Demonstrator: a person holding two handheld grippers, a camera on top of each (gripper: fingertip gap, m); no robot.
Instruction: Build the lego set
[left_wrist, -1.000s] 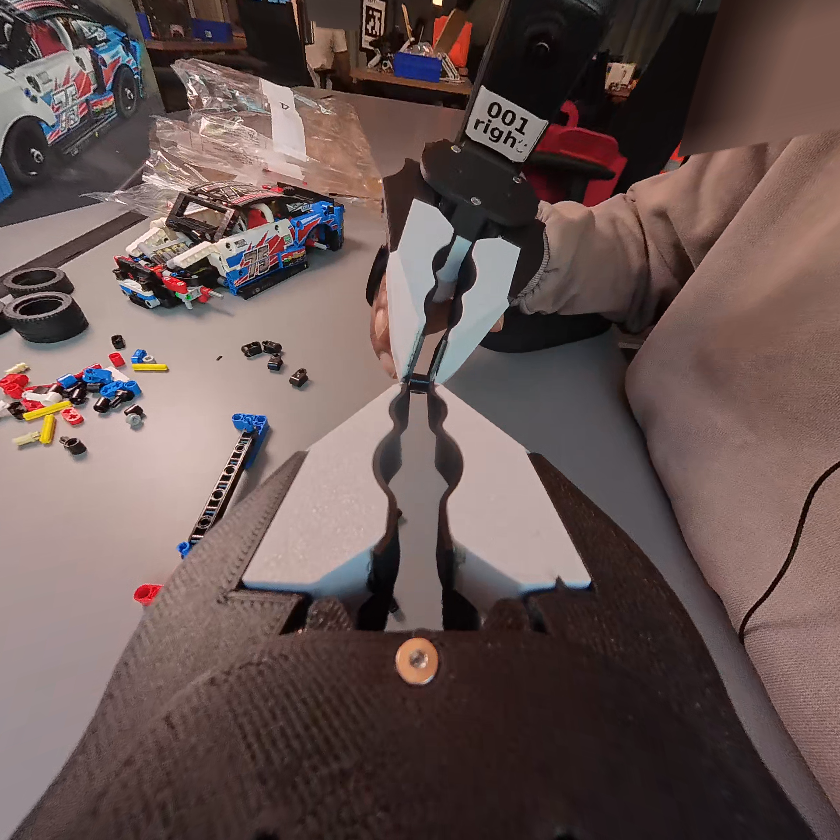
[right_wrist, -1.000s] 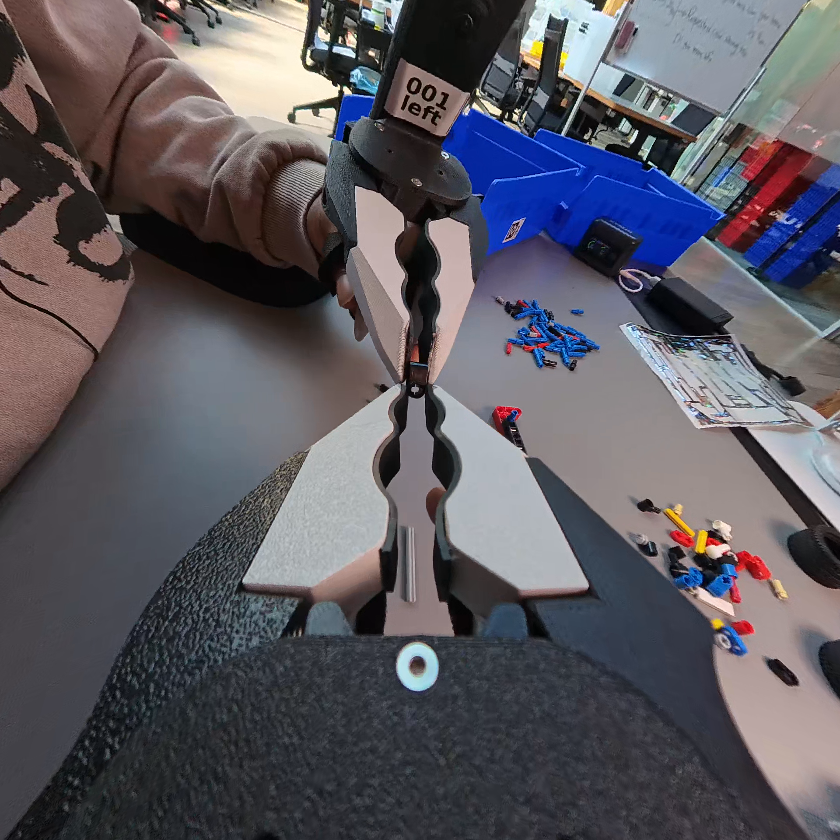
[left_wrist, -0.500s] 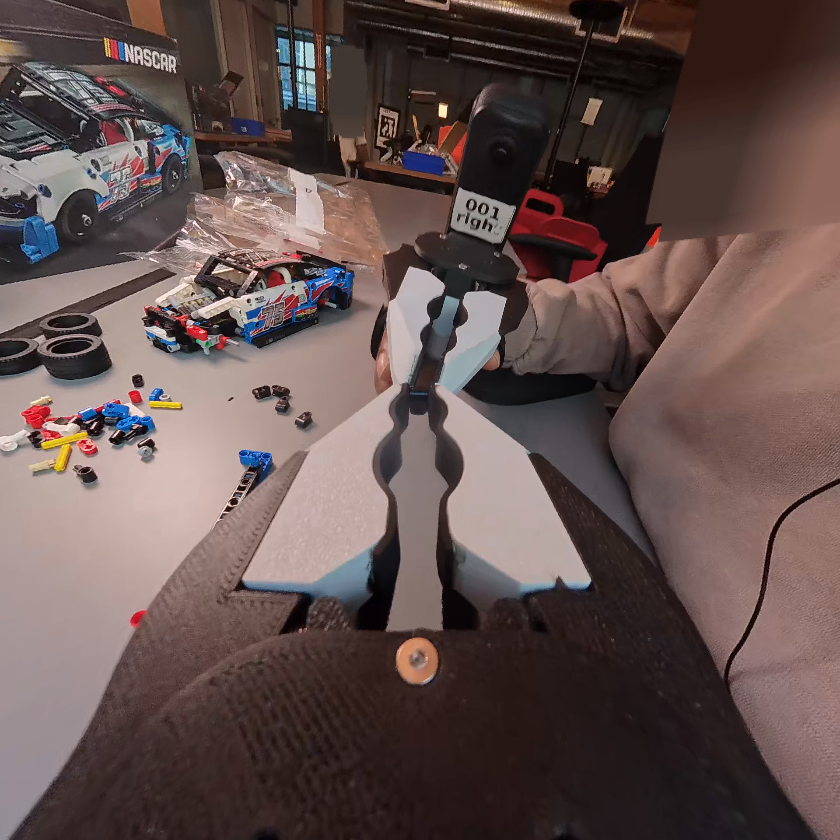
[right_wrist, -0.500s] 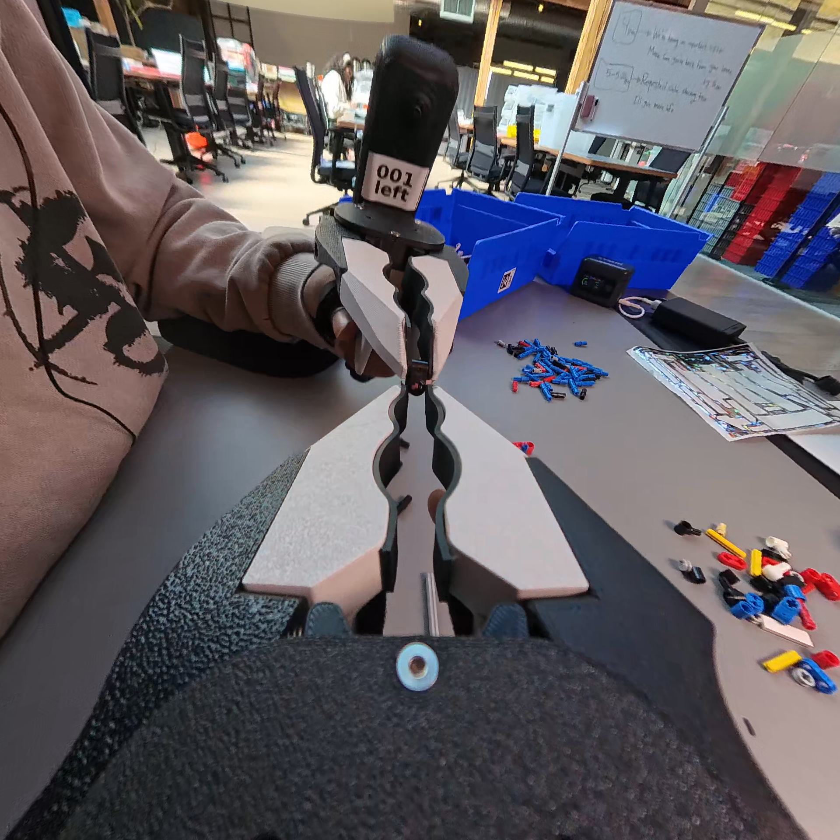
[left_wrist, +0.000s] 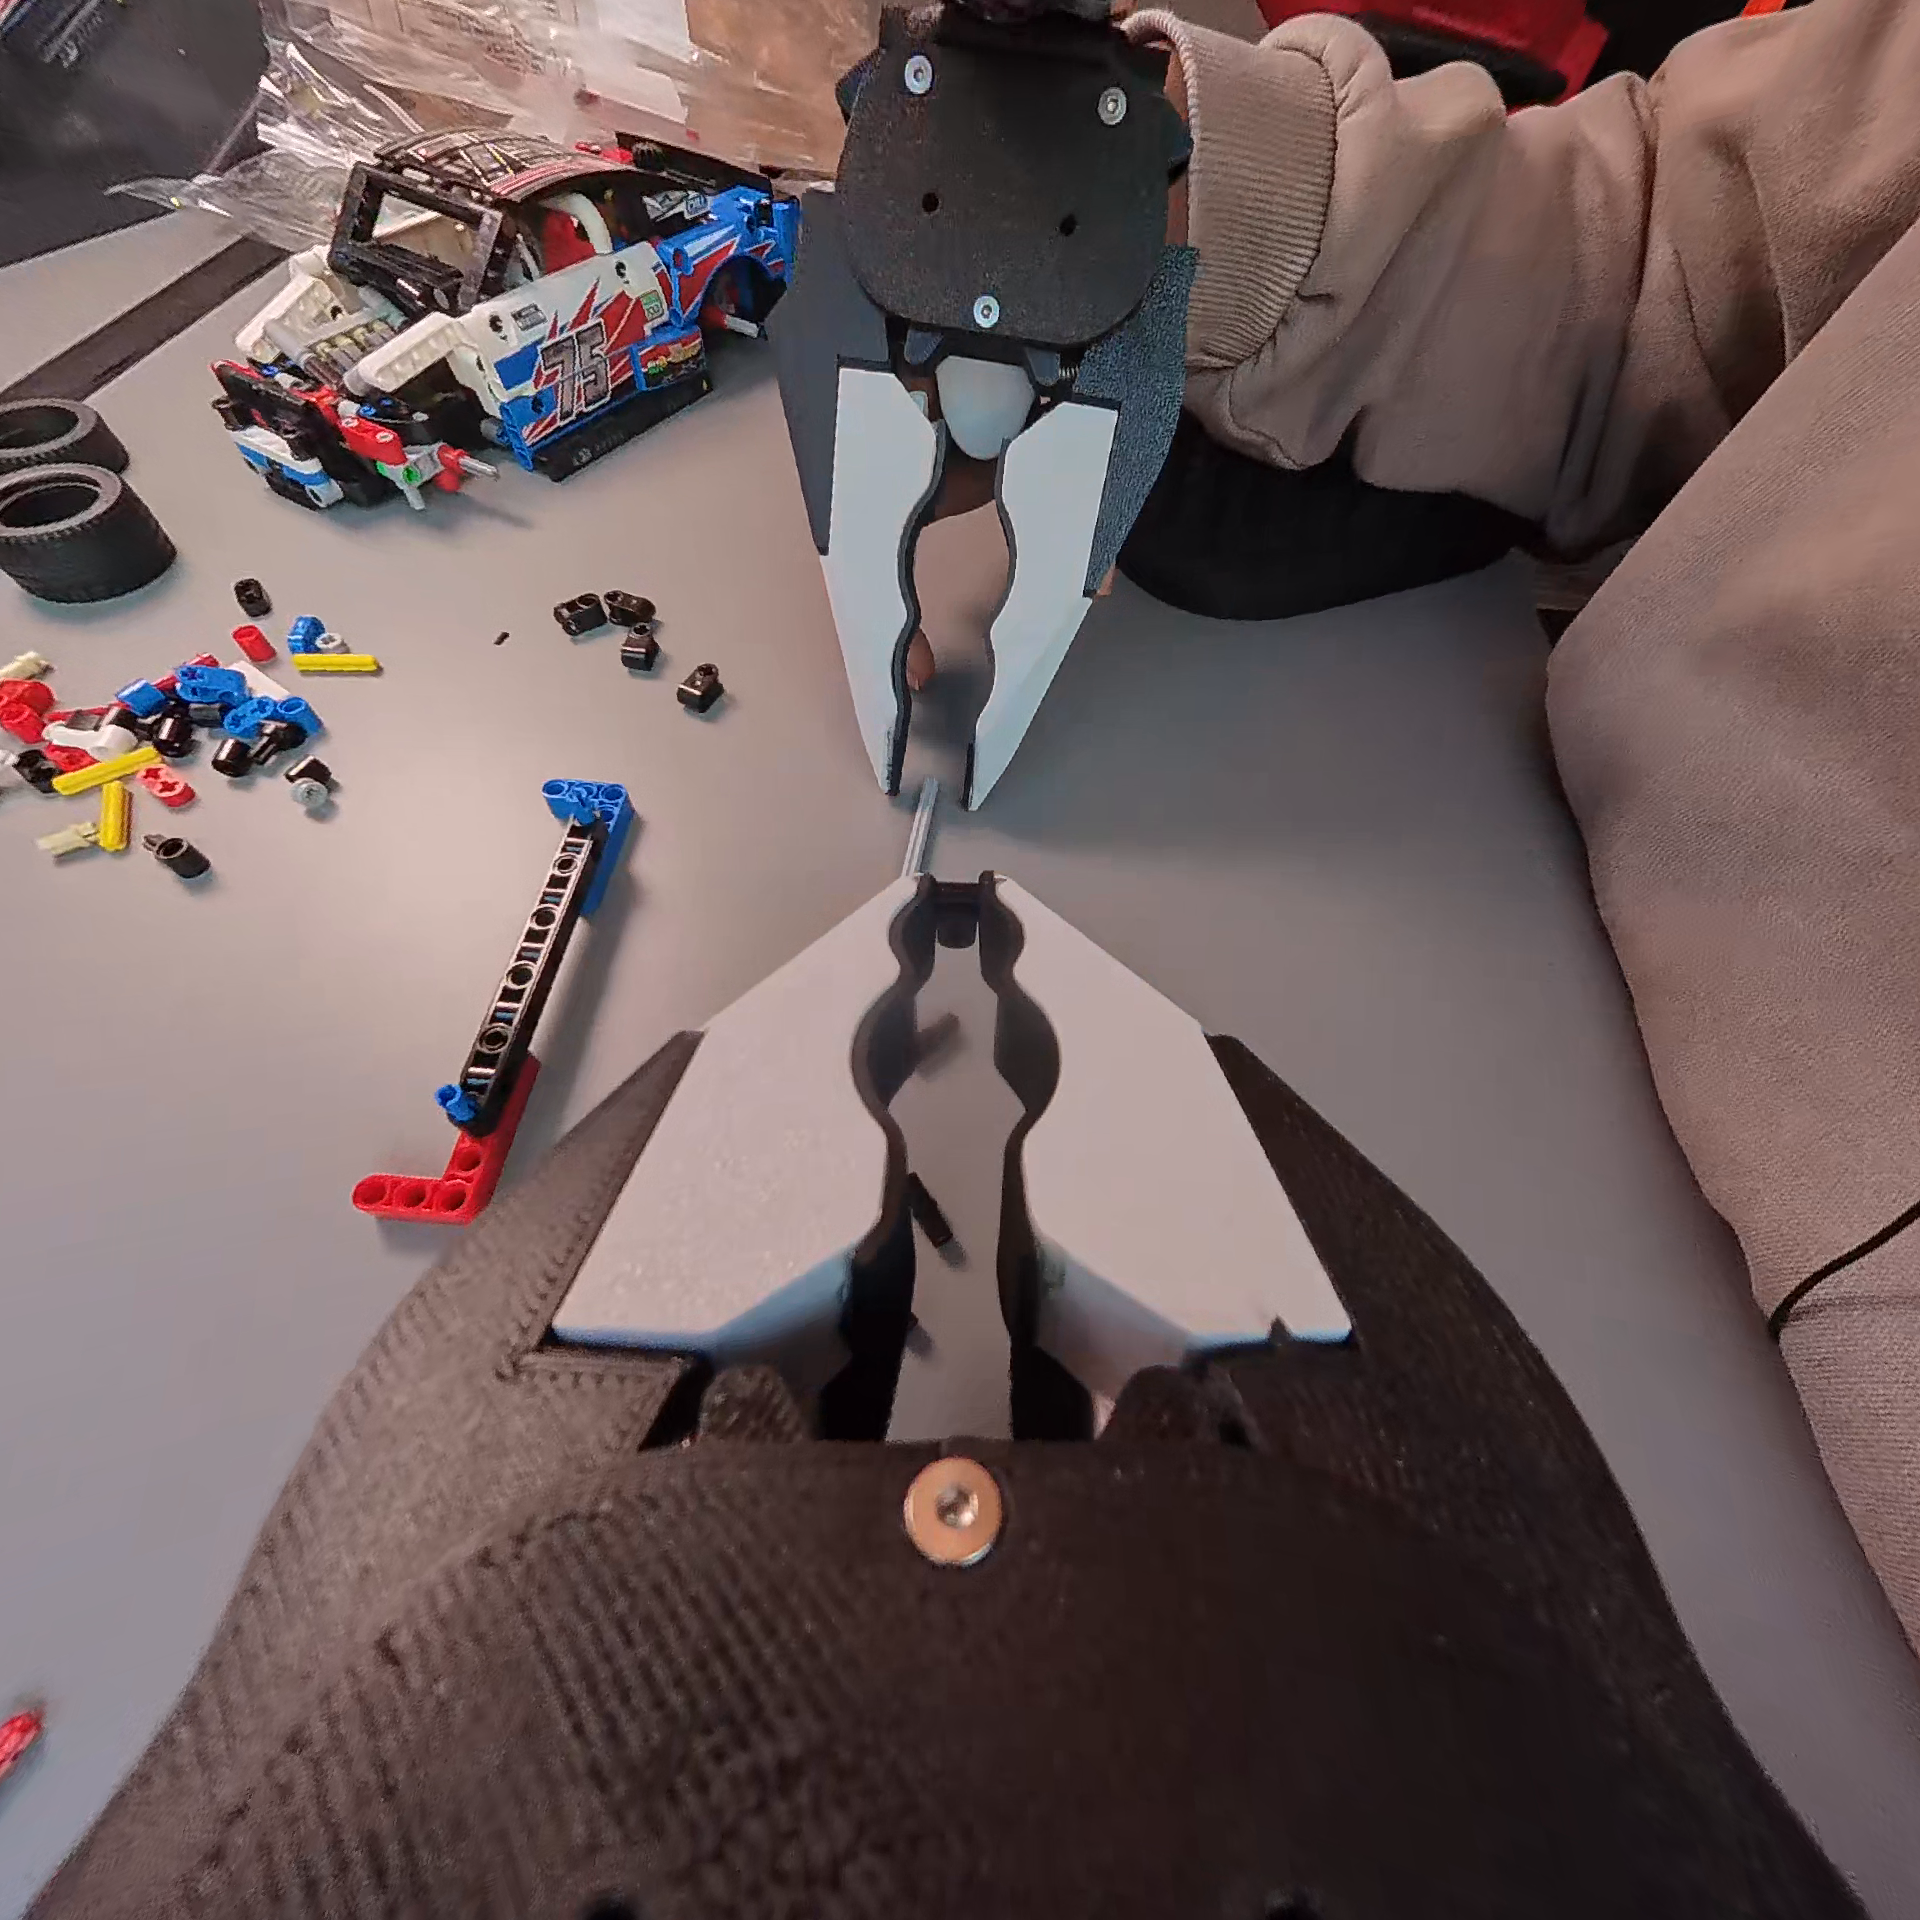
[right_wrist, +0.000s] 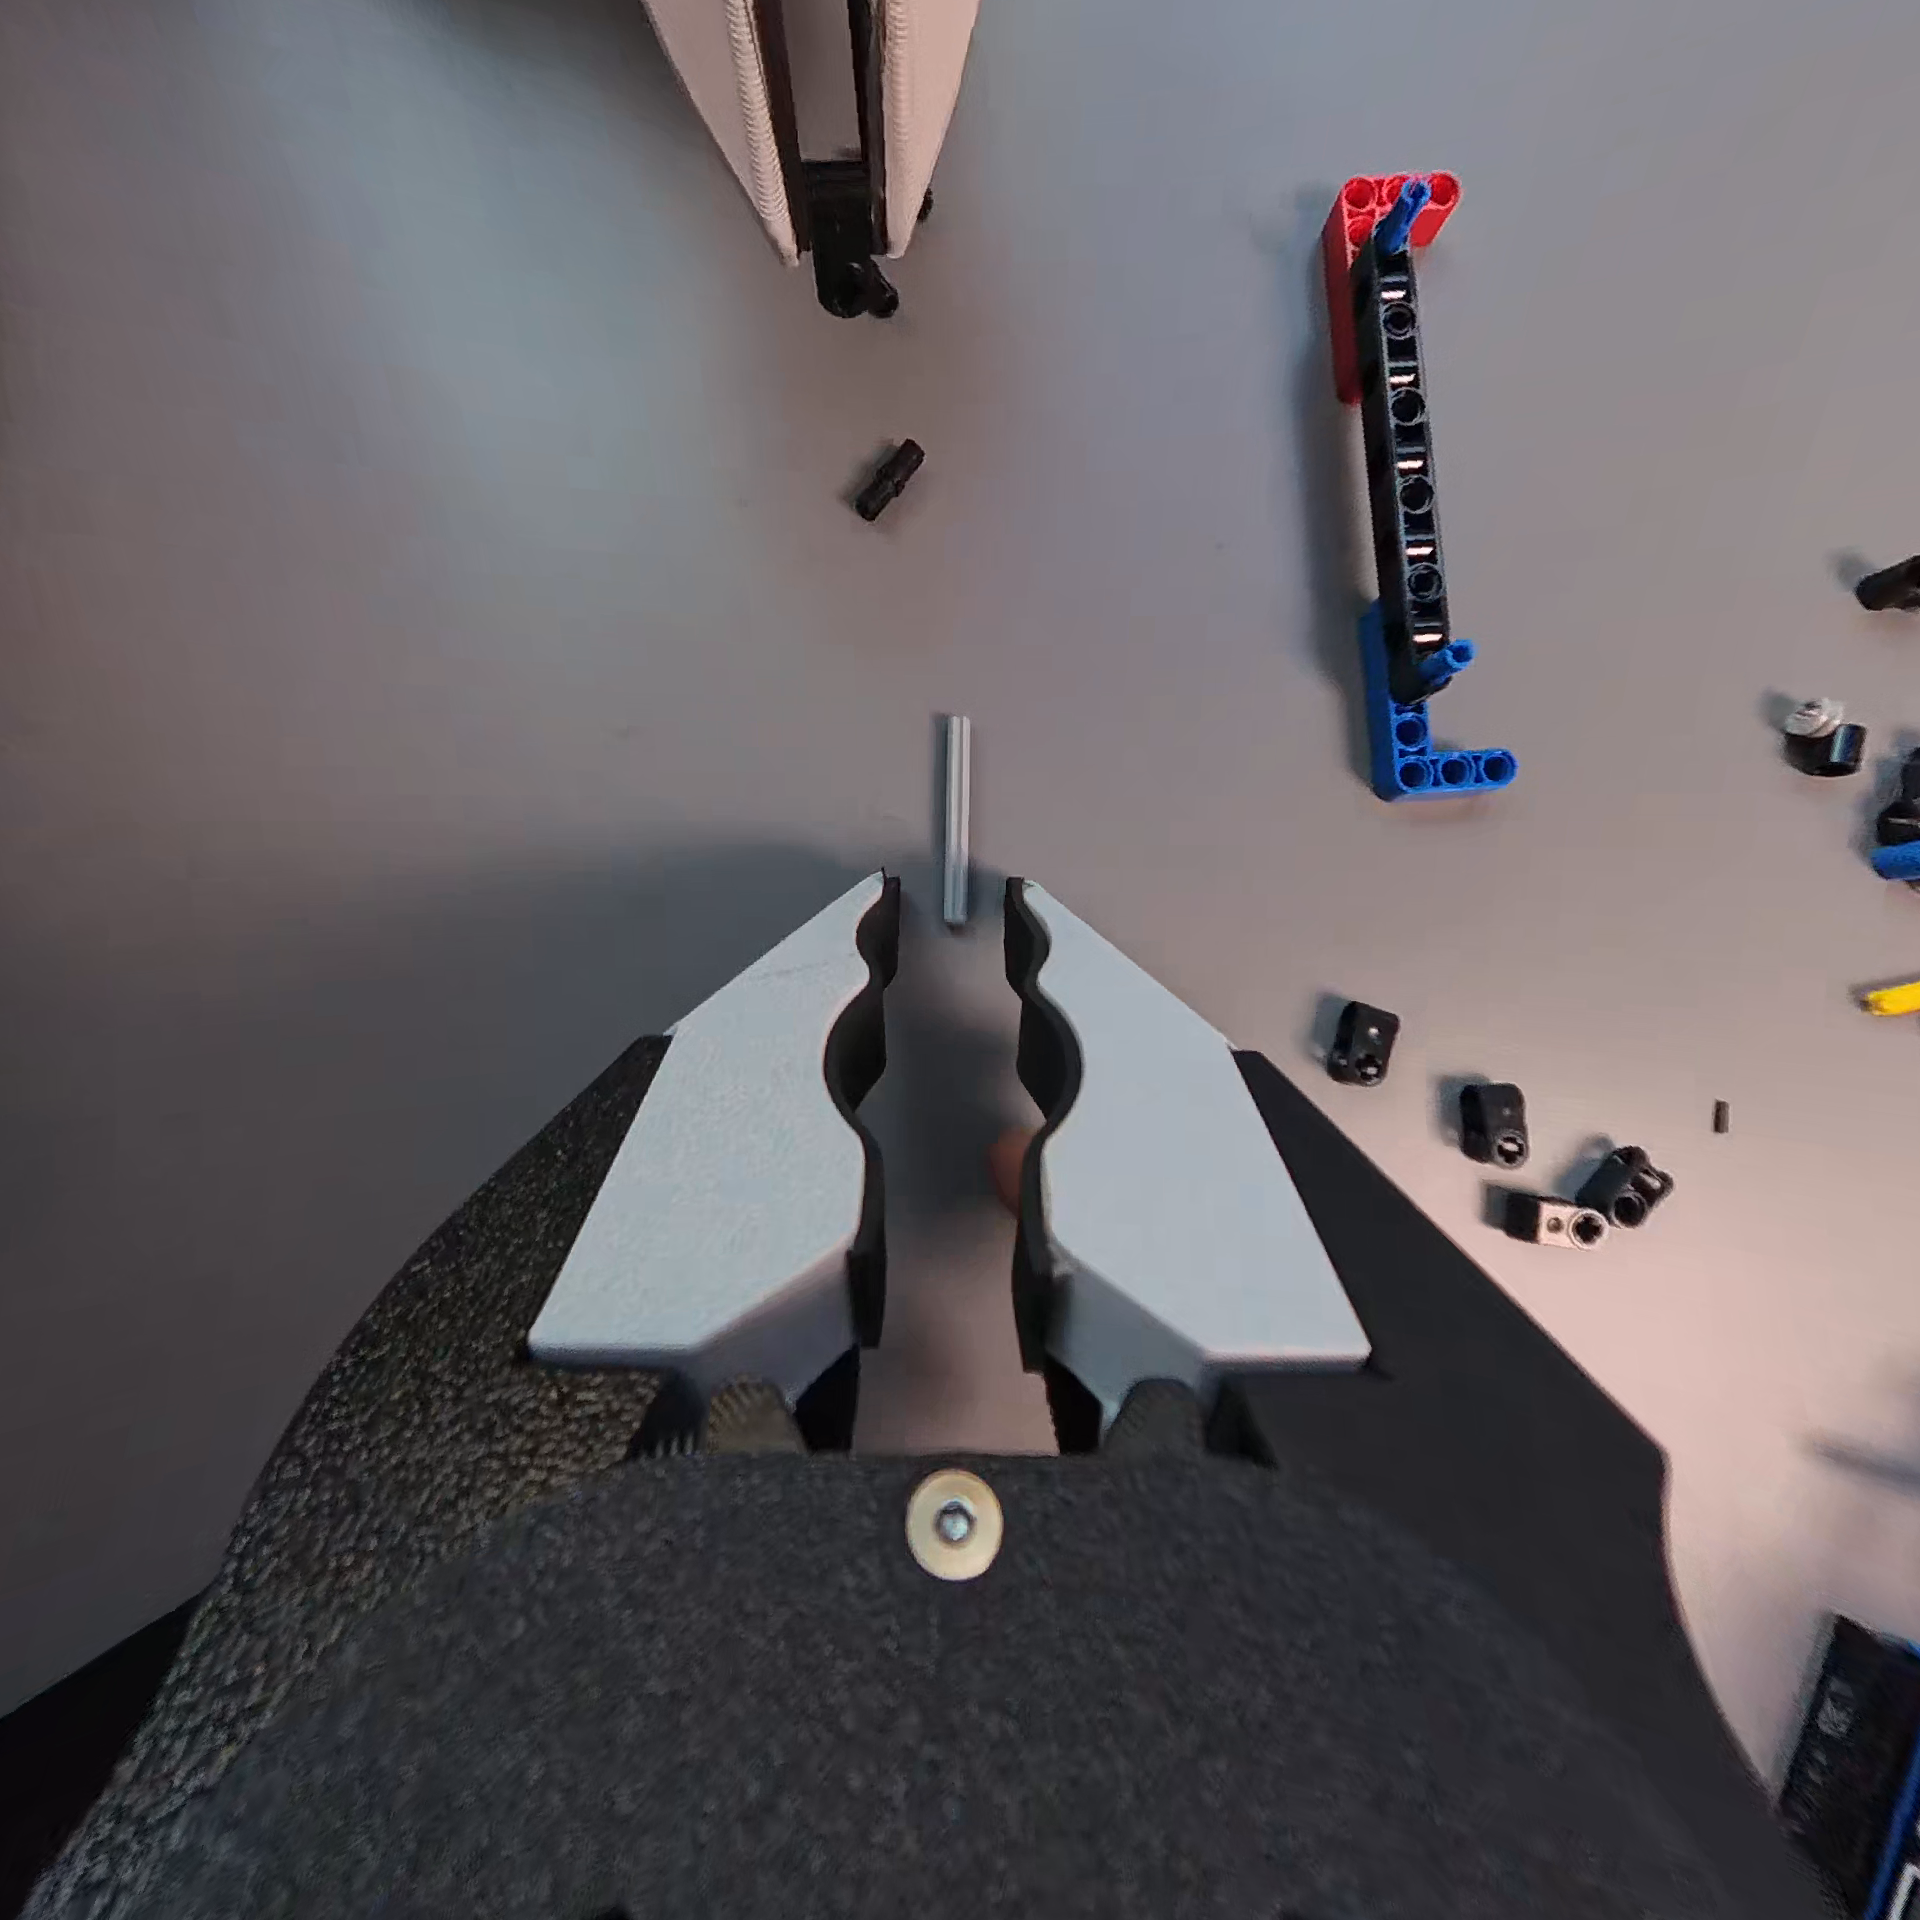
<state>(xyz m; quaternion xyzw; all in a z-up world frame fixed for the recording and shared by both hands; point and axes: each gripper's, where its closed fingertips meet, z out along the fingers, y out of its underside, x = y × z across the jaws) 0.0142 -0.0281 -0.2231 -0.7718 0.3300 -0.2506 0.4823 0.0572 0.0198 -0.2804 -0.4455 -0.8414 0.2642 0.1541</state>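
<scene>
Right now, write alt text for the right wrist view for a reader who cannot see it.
The right tongs hang open over a grey table, tips either side of the near end of a thin grey axle. Opposite, the left tongs grip a small black connector. To the right lies a black beam with red and blue corner pieces.

**Hobby or lab workbench**

A plain grey table (left_wrist: 1299, 790) carries a part-built toy race car (left_wrist: 509, 343), spare tyres (left_wrist: 78, 530), loose coloured building pieces (left_wrist: 156, 727) and clear plastic bags (left_wrist: 499, 73), indicating an assembly workspace.
</scene>
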